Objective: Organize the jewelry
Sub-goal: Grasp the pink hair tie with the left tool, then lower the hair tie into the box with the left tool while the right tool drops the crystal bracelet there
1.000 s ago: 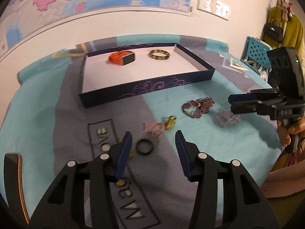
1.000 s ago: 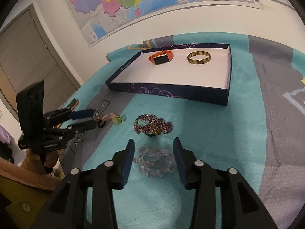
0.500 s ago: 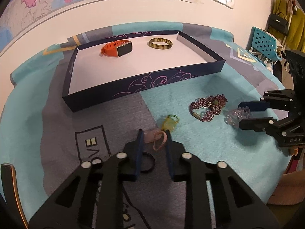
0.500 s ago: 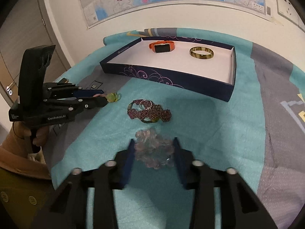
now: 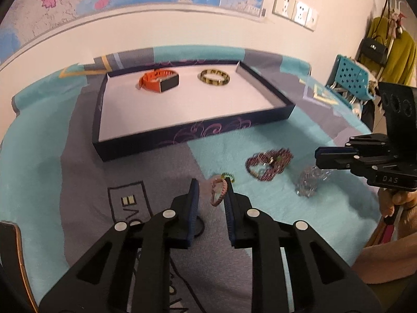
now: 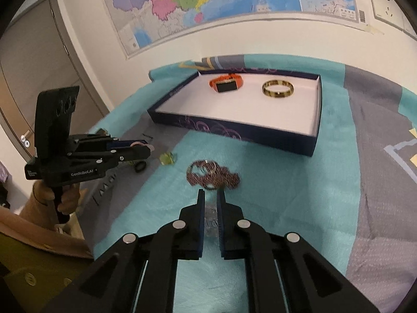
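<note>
Both tongs have just been closing: my left tongs (image 5: pixel 211 195) now pinch the pink braided bracelet (image 5: pixel 218 191), lifted on edge, and my right tongs (image 6: pixel 210 206) are clamped on what looks like the clear crystal bracelet (image 6: pixel 211 217), so both can go to the navy tray (image 6: pixel 234 134) beside the orange watch (image 6: pixel 227 83) and gold bangle (image 6: pixel 278 89). A garnet bead strand (image 6: pixel 213 176) waits on the teal blanket (image 6: pixel 286 182).

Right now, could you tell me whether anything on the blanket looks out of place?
Yes: the purple beaded bracelet, a small yellow-green piece and a black ring lie loose on the blanket, while only the orange watch and gold bangle sit in the tray.
</note>
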